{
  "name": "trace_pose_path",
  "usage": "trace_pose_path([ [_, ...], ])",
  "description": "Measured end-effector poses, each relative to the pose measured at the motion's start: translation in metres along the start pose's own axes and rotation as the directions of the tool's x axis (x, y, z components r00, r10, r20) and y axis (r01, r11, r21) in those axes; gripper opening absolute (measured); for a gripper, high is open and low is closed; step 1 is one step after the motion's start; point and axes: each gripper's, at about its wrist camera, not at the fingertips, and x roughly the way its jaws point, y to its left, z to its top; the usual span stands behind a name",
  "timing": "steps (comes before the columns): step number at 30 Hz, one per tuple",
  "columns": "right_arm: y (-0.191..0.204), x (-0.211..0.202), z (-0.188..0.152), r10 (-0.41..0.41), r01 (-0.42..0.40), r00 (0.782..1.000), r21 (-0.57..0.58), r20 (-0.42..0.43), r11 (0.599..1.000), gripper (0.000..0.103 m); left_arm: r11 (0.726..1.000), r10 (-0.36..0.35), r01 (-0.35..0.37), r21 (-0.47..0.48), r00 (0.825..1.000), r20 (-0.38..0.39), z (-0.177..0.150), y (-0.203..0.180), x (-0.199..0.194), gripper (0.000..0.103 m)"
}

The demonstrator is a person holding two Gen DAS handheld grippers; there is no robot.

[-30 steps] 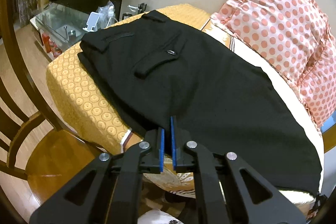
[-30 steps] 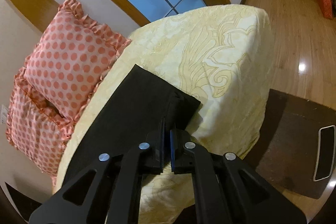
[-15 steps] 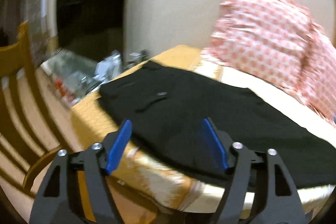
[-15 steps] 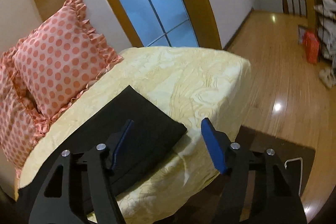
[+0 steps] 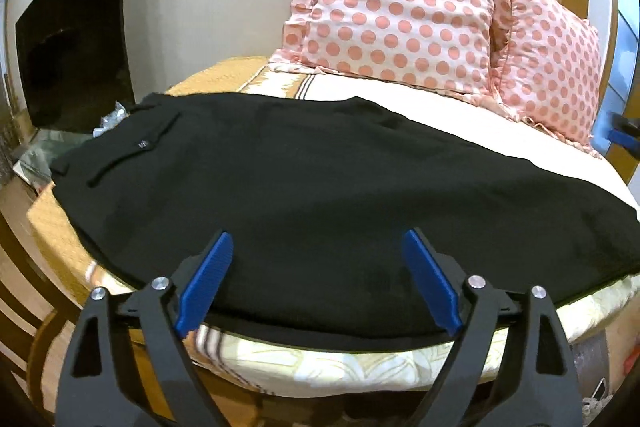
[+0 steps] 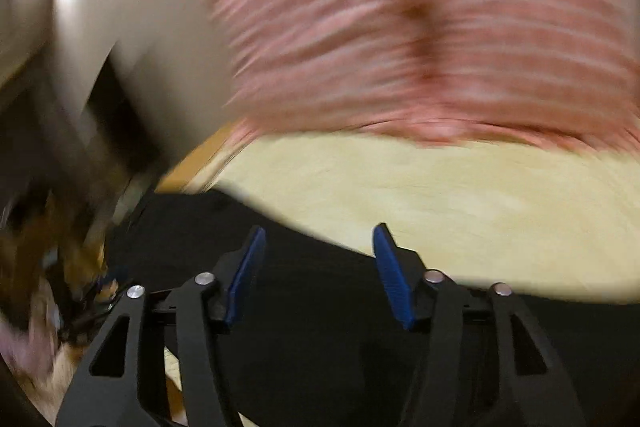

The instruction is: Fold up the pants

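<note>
Both grippers, which a second ago were pinched shut on the near edge of the black pants, have let go: we see the left gripper spreading wide and empty above the cloth, and the right gripper, jaws narrowing again with nothing between them, sweeping across in a blurred view. We read the lengthwise fold as set, the pants lying flat on the bed before the dotted pillows, ready for a crosswise fold.
</note>
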Motion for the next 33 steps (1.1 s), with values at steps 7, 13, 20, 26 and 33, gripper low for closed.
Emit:
trace_pose_path([
  [7,0.081,0.154,0.030,0.043,-0.152,0.951,-0.344,-0.306,0.927,0.037,1.000,-0.011,0.011,0.001,1.000,0.017,-0.009,-0.003,0.007,0.099],
  [13,0.095,0.201,0.021,0.022,-0.189,0.920,-0.394,-0.391,0.899,0.027,0.994,0.040,-0.044,0.102,0.999,0.036,-0.018,-0.014,0.012,0.101],
  [20,0.099,0.206,0.014,-0.016,-0.178,0.918,-0.448,-0.395,0.876,0.023,0.993,0.017,-0.023,0.118,0.998,0.053,-0.020,-0.012,0.013,0.101],
  [26,0.098,0.212,0.021,-0.004,-0.183,0.921,-0.441,-0.390,0.879,0.023,0.992,0.018,-0.025,0.125,0.998,0.060,-0.020,-0.014,0.015,0.101],
  [33,0.085,0.224,0.028,0.073,-0.244,0.897,-0.351,-0.437,0.904,0.023,0.992,0.019,-0.026,0.125,0.998,0.060,-0.019,-0.015,0.014,0.101],
])
